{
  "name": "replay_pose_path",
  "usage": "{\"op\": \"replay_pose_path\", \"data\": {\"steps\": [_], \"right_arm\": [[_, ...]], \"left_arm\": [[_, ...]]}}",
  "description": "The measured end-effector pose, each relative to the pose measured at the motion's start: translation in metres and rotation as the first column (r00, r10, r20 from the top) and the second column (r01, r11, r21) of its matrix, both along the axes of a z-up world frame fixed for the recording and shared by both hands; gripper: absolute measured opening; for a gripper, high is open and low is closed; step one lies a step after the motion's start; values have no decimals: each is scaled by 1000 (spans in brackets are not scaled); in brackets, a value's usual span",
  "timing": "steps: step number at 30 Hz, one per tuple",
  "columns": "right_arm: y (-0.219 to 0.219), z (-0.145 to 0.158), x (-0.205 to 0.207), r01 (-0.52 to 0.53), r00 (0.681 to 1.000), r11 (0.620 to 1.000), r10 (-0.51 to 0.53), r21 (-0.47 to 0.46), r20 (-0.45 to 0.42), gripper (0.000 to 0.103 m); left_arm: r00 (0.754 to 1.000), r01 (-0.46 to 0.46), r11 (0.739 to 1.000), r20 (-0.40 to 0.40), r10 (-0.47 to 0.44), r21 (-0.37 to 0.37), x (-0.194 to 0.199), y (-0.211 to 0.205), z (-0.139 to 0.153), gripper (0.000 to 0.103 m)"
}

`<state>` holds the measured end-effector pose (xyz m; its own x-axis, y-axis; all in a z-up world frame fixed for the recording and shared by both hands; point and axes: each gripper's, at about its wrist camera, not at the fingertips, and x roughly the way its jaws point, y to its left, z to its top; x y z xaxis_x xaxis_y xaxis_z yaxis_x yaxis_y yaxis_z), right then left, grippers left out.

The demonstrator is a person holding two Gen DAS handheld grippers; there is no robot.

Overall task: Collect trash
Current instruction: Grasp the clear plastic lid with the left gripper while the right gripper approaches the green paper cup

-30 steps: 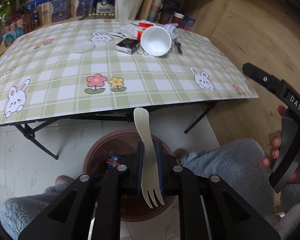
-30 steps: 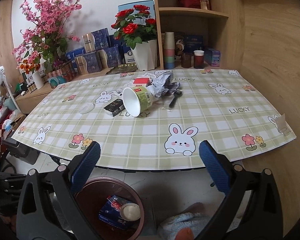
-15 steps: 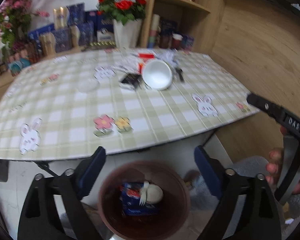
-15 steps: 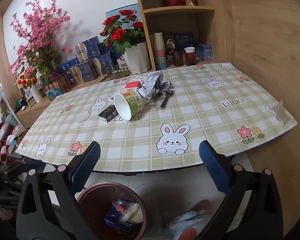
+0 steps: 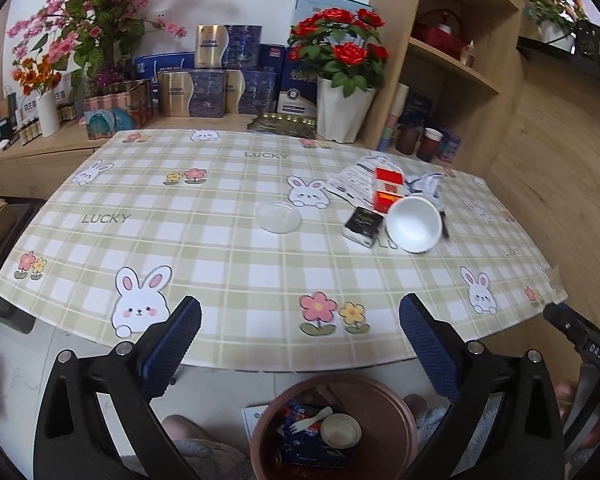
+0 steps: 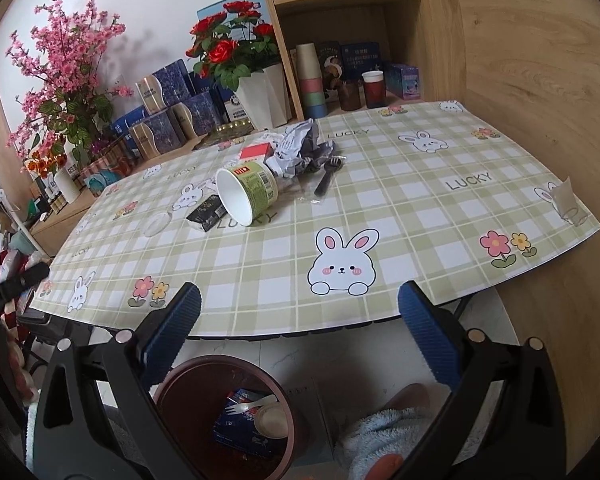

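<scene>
My left gripper (image 5: 300, 312) hangs over the table's near edge, its jaws opening with nothing between them. Below it stands a brown bin (image 5: 340, 379) on the floor, holding a wooden fork (image 5: 312, 420), a blue packet and a small round lid. My right gripper (image 6: 300, 300) is open and empty over the same edge, with the bin (image 6: 204, 360) at its lower left. On the table lie a tipped paper cup (image 6: 246, 194), a black packet (image 6: 208, 212), a red box (image 6: 256, 152), crumpled paper (image 6: 300, 148), a black fork (image 6: 326, 178) and a clear lid (image 5: 279, 218).
The checked tablecloth (image 5: 180, 240) covers a folding table. Behind it stand flower pots, blue boxes and a wooden shelf with cups (image 6: 312, 80). A wooden wall runs along the right. A person's knees in a fluffy blue robe (image 6: 380, 428) sit beside the bin.
The left gripper, shut on the wooden fork a second ago, opened; the fork now lies in the bin. That gripper rose and tipped up toward the table. The right gripper's view tilted slightly.
</scene>
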<state>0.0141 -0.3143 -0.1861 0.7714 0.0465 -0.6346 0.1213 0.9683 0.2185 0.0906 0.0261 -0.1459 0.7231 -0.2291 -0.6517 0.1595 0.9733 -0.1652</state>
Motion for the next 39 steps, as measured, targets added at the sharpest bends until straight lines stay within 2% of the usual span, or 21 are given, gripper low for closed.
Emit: {"op": "replay_pose_path", "data": {"steps": [7, 10, 14, 24, 28, 32, 37, 38, 39], "right_arm": [[0, -12, 17, -26, 998, 1000, 27, 13, -53, 97], [0, -20, 30, -26, 995, 1000, 25, -9, -94, 97], [-3, -27, 44, -12, 995, 1000, 10, -18, -104, 97], [-6, -41, 94, -5, 992, 998, -4, -66, -130, 97], [-7, -43, 109, -6, 992, 998, -2, -62, -126, 97], [-5, -44, 120, -11, 992, 999, 4, -53, -126, 97], [10, -45, 130, -51, 991, 994, 39, -95, -124, 97], [12, -46, 131, -58, 991, 993, 45, -101, -126, 97], [16, -47, 134, -70, 990, 992, 56, -109, -132, 97]], "left_arm": [[1000, 7, 1000, -23, -6, 23, 38, 5, -13, 97], [999, 31, 998, -45, -29, 53, 65, -2, -28, 97], [995, 68, 996, -74, -63, 61, 112, -11, -49, 97], [977, 167, 969, -163, -138, 180, 201, -40, -87, 97], [974, 122, 982, -210, -89, 146, 227, -34, -100, 97], [968, 73, 989, -248, -39, 129, 243, -25, -110, 97], [974, 91, 981, -222, -52, 171, 238, -27, -111, 96], [974, 86, 981, -221, -46, 175, 238, -28, -111, 96], [975, 81, 980, -219, -39, 184, 238, -28, -111, 89]]}}
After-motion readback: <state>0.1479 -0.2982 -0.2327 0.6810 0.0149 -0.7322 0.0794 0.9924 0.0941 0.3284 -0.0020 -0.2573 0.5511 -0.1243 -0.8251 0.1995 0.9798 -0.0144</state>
